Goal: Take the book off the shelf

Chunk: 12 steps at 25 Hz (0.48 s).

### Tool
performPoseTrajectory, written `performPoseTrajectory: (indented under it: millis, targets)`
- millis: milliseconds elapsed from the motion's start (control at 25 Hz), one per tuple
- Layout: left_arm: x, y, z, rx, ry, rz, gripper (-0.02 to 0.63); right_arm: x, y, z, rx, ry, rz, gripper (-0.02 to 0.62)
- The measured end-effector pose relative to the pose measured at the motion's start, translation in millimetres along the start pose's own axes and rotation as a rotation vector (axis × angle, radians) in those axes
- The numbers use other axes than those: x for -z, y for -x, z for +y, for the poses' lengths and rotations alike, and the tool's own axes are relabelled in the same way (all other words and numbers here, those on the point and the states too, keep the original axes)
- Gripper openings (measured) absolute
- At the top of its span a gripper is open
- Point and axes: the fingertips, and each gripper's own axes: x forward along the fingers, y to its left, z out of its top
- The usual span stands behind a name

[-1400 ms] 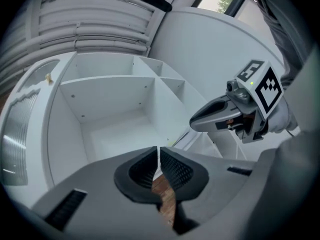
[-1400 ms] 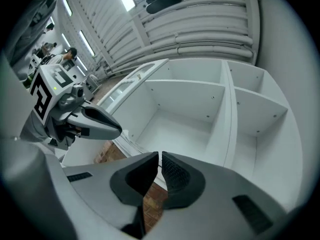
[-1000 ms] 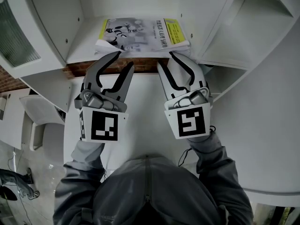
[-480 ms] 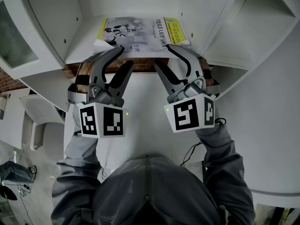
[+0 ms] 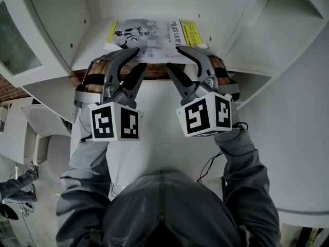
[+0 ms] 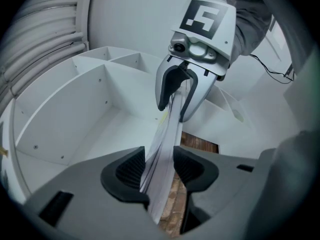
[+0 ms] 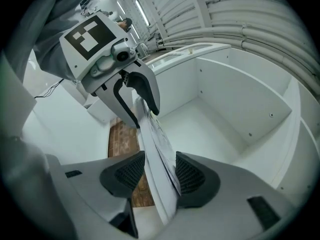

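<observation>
The book (image 5: pixel 154 35), with a yellow and white cover, lies flat in a white shelf compartment (image 5: pixel 90 58). My left gripper (image 5: pixel 138 59) straddles its front edge on the left, and my right gripper (image 5: pixel 176 58) straddles it on the right. In the left gripper view the book's edge (image 6: pixel 167 134) runs between the pads (image 6: pixel 131 170) with a gap on one side. In the right gripper view the book (image 7: pixel 155 144) also stands between the pads (image 7: pixel 191 173), and these jaws are opening. Neither pair presses on it.
White dividers wall the compartment on both sides (image 5: pixel 226 30). A brown brick-patterned strip (image 5: pixel 154 72) shows below the shelf's front edge. A white table surface (image 5: pixel 154 153) lies under the grippers. Further white compartments sit at the left (image 5: pixel 20 40) and right (image 5: pixel 288 14).
Both grippers have moved forward to the shelf and turned, so their jaws now straddle the book's front edge. The jaws look wider than before.
</observation>
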Motion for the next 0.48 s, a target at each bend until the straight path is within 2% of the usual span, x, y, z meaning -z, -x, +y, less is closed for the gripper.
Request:
performPoseTrajectory:
  millis: [120,320,480]
  targets:
    - [-0.6,-0.7,0.0,0.014,-0.009,0.005,0.174,1.0,-3.0,0.5,-0.004,0.029,0.008,0.197]
    - [-0.5,-0.3,-4.1,0.02,-0.039,0.025,0.102,1.1,-2.7,2.2,-0.012,0.059,0.035,0.128]
    - [-0.9,1.5,-5.5,0.018,-0.059,0.041,0.084,0.9,-0.3,4.9,0.006,0.101,0.059,0.101]
